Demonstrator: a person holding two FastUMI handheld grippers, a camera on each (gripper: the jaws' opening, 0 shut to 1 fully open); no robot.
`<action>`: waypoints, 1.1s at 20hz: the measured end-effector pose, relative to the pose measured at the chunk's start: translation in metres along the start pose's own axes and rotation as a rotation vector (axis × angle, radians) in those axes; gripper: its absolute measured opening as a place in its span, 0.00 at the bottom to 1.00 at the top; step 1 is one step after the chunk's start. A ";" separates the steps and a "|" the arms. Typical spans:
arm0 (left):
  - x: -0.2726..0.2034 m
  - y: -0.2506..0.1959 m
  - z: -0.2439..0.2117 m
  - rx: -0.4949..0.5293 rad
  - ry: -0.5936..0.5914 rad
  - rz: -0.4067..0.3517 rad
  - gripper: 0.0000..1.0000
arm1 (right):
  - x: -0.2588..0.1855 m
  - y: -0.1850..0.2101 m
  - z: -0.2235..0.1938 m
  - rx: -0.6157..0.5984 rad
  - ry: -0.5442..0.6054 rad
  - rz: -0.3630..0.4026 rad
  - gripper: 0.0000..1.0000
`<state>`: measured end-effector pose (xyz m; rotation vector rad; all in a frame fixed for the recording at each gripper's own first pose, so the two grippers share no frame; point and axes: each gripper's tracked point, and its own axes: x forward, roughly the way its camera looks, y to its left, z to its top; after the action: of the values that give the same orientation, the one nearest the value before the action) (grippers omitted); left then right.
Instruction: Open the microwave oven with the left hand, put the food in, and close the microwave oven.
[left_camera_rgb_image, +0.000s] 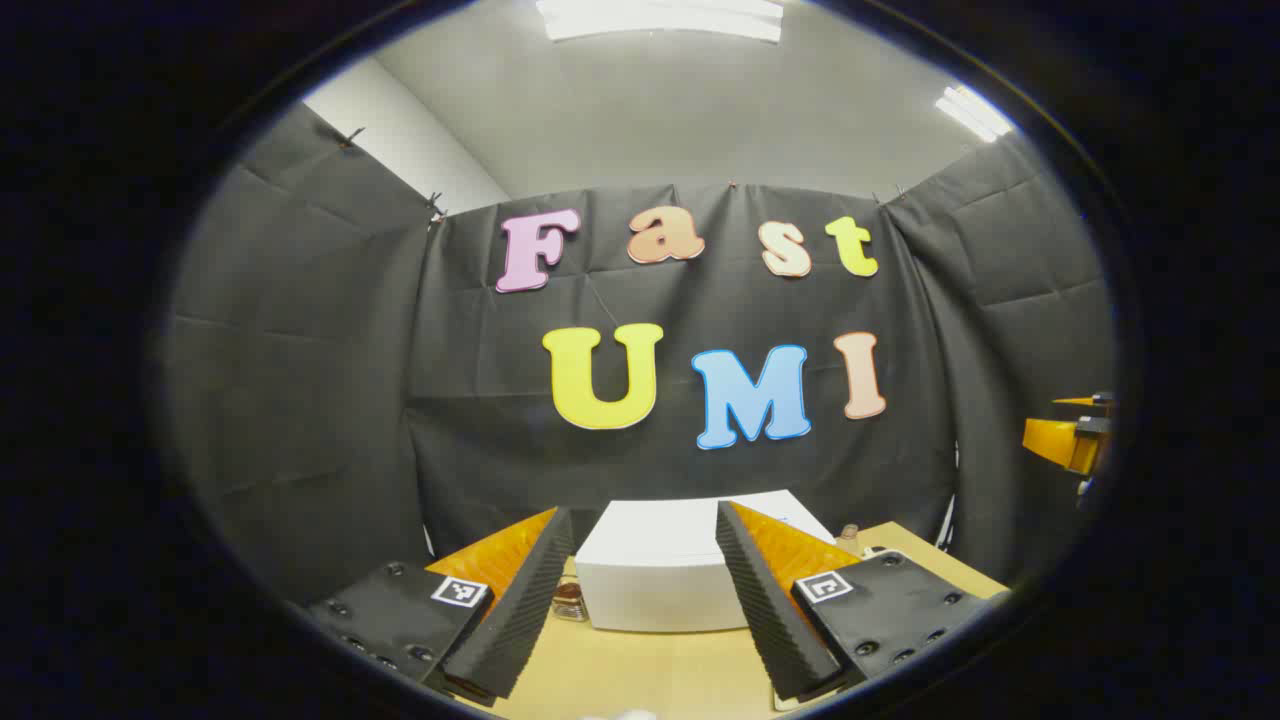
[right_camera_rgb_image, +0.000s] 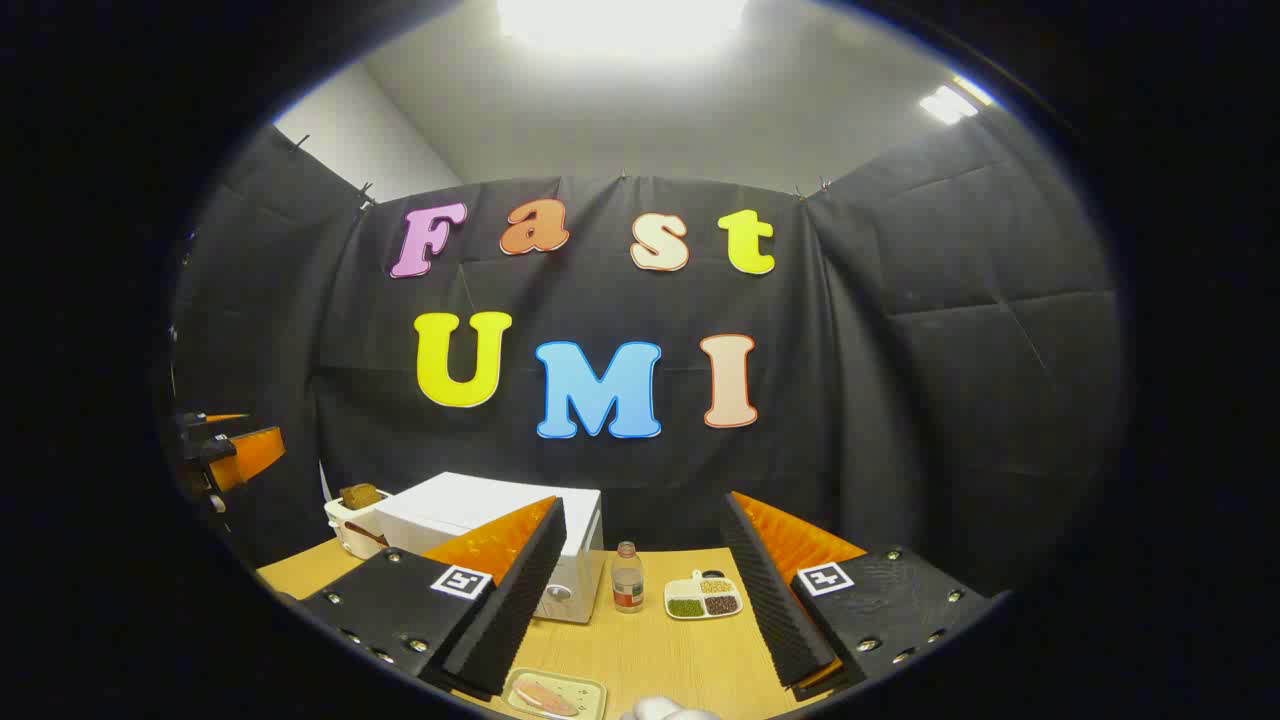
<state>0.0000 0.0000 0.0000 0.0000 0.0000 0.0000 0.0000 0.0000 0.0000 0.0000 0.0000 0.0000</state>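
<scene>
The white microwave (left_camera_rgb_image: 650, 580) stands on the wooden table (left_camera_rgb_image: 640, 670) straight ahead of my left gripper (left_camera_rgb_image: 643, 520), which is open, holds nothing and is well short of it. Its door looks shut. In the right gripper view the microwave (right_camera_rgb_image: 470, 515) sits left of centre, a knob on its front. A pale tray of pink food slices (right_camera_rgb_image: 555, 695) lies on the table just under my right gripper (right_camera_rgb_image: 643, 540), which is open with nothing between its fingers. The left gripper (right_camera_rgb_image: 230, 450) shows at the far left edge there, and the right gripper (left_camera_rgb_image: 1070, 440) at the right edge of the left gripper view.
A small bottle (right_camera_rgb_image: 627, 578) and a white dish of beans (right_camera_rgb_image: 703, 597) stand right of the microwave. A white basket holding bread (right_camera_rgb_image: 355, 515) is behind its left side. A small jar (left_camera_rgb_image: 570, 600) sits at the microwave's left front corner. Something white (right_camera_rgb_image: 665, 710) shows at the bottom edge.
</scene>
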 end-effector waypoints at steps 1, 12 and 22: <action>0.000 0.001 -0.001 0.000 0.001 -0.002 0.96 | 0.001 0.002 -0.001 0.001 0.002 0.004 0.95; 0.001 -0.001 -0.002 0.013 0.002 -0.025 0.96 | 0.008 0.001 -0.004 0.019 0.008 -0.024 0.95; 0.034 -0.018 -0.046 0.029 0.000 -0.041 0.96 | 0.010 -0.012 0.020 0.009 -0.016 -0.041 0.95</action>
<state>0.0336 -0.0178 -0.0461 0.0292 0.0003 -0.0409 0.0100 -0.0124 0.0201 0.0094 -0.0161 -0.0413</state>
